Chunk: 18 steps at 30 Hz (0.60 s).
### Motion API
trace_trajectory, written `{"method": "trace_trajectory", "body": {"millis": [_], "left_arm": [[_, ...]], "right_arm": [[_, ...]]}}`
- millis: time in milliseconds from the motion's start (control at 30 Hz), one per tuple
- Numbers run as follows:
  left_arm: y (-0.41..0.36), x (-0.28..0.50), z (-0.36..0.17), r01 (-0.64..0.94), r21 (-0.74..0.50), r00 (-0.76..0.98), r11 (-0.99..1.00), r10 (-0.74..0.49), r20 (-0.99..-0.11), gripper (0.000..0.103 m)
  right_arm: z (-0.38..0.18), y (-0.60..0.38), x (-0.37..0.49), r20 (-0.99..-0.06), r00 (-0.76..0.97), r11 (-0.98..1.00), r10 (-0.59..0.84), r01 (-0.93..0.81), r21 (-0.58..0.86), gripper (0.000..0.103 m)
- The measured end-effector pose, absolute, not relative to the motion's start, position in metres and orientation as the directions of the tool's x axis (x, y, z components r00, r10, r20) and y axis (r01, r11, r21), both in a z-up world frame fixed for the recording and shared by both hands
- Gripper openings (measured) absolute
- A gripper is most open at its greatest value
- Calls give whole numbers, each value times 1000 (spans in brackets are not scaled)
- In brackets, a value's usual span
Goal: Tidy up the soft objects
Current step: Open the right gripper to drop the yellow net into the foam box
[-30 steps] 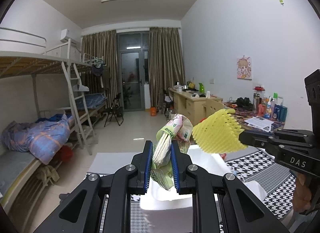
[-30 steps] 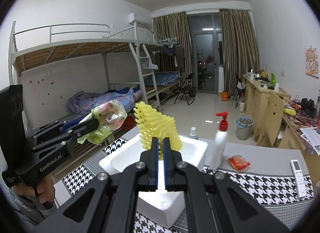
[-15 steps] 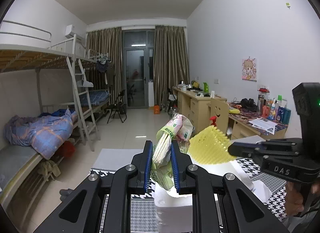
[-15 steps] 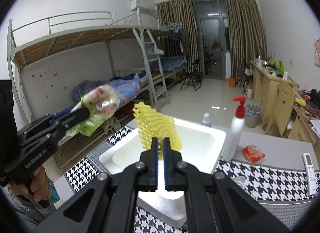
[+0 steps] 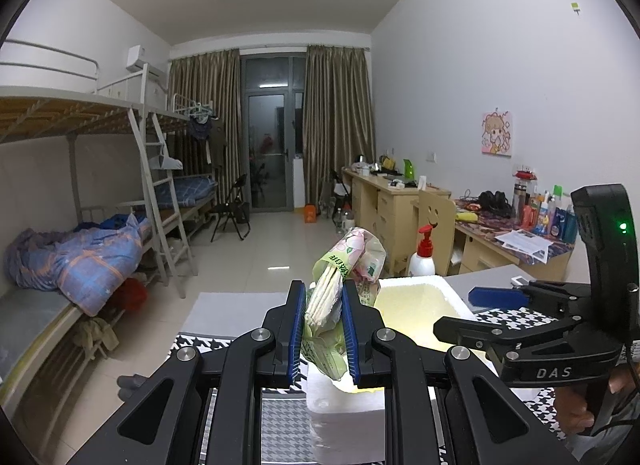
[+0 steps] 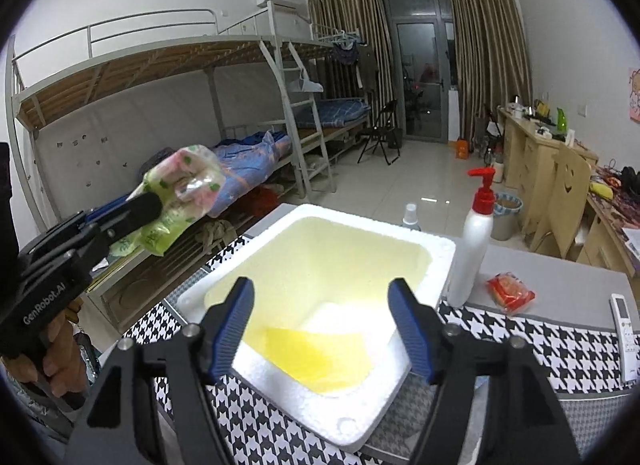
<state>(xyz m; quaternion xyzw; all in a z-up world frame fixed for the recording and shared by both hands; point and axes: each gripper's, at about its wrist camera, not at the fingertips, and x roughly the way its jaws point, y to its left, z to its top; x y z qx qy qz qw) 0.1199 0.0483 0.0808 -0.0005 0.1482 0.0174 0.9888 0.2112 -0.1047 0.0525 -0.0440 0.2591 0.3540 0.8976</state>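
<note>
White polystyrene forms the open box seen in the left wrist view, standing on a table covered with a houndstooth cloth. The left gripper is clamped on a green tissue pack, whose printed upper end rises above the blue pads, in front of the near left part of the box. The right gripper enters from the right edge of this view, level with the box rim, held by a hand at the lower right. A white pump bottle with a red head stands just beyond the far side of the box. In the right wrist view, the right gripper is above the near half of the box; its jaws are opening and nothing is between them. A yellow foam net lies flat on the box floor, toward the near side, below the gap between the blue pads. The left gripper holds the tissue pack off the left edge of the table, well apart from the box, with a hand on its grip. The pump bottle stands touching or just beside the right wall of the box. A red packet lies near the bottle on the grey part of the table, and a white remote control lies at the right edge on the houndstooth cloth.
</note>
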Motion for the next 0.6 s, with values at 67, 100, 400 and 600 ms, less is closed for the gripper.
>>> {"method": "trace_trajectory", "body": {"millis": [67,100,400,600], "left_arm": [[49,120,81,-34,6,955,999,34,-294,20],[49,120,81,-34,5,955,999,34,-294,20],[48,122,82,-16,12,955,1000,18,-295,20],[46,125,81,-5,13,953,1000,9,-302,20]], "right_arm": [[54,-106,209,-486,621,745,615,-660,98,79],[55,-107,208,-481,625,745,615,-661,95,80],[58,-114,206,-445,667,764,598,-643,63,94],[59,-120,205,-429,683,773,591,-631,62,95]]}}
